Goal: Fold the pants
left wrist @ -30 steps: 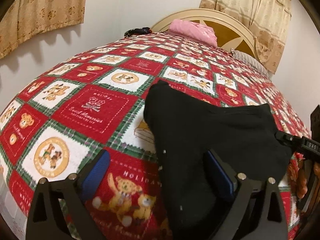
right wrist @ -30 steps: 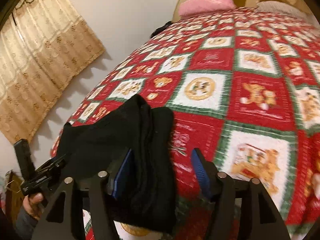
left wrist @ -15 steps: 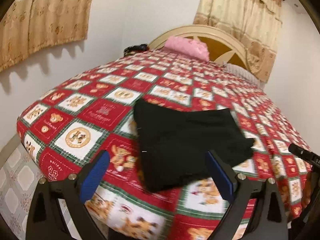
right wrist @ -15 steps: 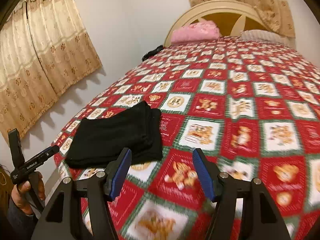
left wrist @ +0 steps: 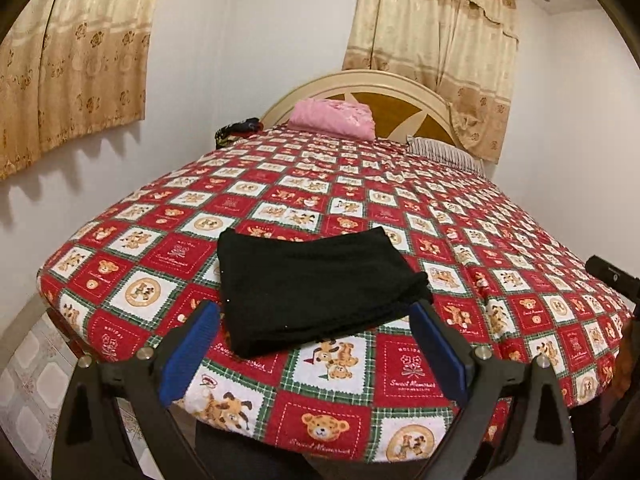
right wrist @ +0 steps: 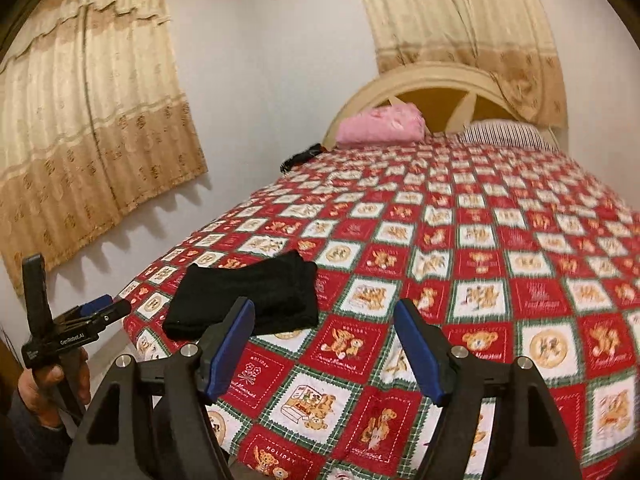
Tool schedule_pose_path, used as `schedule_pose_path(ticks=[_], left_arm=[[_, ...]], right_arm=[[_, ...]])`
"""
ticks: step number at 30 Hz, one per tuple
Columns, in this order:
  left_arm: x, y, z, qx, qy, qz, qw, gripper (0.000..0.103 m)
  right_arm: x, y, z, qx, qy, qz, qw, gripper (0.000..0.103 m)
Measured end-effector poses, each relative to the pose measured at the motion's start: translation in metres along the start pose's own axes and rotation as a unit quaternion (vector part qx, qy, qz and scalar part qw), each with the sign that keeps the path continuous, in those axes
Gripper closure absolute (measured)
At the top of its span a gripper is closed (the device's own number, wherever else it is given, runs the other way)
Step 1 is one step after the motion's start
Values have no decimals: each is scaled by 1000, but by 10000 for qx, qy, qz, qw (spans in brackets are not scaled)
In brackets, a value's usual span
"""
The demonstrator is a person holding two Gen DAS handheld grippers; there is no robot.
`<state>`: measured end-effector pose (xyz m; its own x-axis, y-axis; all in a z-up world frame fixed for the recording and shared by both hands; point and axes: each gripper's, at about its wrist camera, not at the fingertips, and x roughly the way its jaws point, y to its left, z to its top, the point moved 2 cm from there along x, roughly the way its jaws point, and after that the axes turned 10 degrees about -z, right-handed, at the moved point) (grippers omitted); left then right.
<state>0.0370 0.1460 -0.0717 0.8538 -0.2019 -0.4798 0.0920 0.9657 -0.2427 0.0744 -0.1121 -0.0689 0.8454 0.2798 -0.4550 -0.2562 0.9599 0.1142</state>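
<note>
The pants [left wrist: 316, 292] are lying as a compact black rectangle in the lower centre of the left wrist view, resting on the bedspread [left wrist: 400, 364] near the foot corner of the bed. In the right wrist view the same bundle is sitting in the lower left, with stacked edges showing along its right side, which suggests several layers laid one over another. No leg or waistband is trailing loose, so the folding is looking essentially done; at most a small tidy of the slightly uneven right edge might be left, though that is a judgement from the outline alone.

The left gripper [left wrist: 316, 352] is hovering just short of the bundle's near edge, its blue-padded fingers [left wrist: 188, 352] standing spread wide and pinching nothing. The right gripper [right wrist: 324, 352] is hanging over the quilt squares to the right of the bundle, its fingers likewise spread apart and empty, apart from the cloth. The left gripper is also showing at the lower left edge of the right wrist view, gripped by the person's hand [right wrist: 52, 376].

Farther up the frame, a pink pillow [left wrist: 332, 118] and a striped pillow [left wrist: 444, 152] are sitting against the headboard [left wrist: 360, 80], well apart from the work.
</note>
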Motion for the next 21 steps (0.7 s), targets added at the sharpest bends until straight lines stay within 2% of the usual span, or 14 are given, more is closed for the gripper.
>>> schedule_pose_path(ticks=[11,21], left_arm=[[-17,-18,1,152,-140,55,9998,5],[-23,-23,2,208,-168,52,9996,5]], right_arm=[[-27,13,5,-228,-274,71,9993,30],[-33,18,7,-274,-342,88,9990,30]])
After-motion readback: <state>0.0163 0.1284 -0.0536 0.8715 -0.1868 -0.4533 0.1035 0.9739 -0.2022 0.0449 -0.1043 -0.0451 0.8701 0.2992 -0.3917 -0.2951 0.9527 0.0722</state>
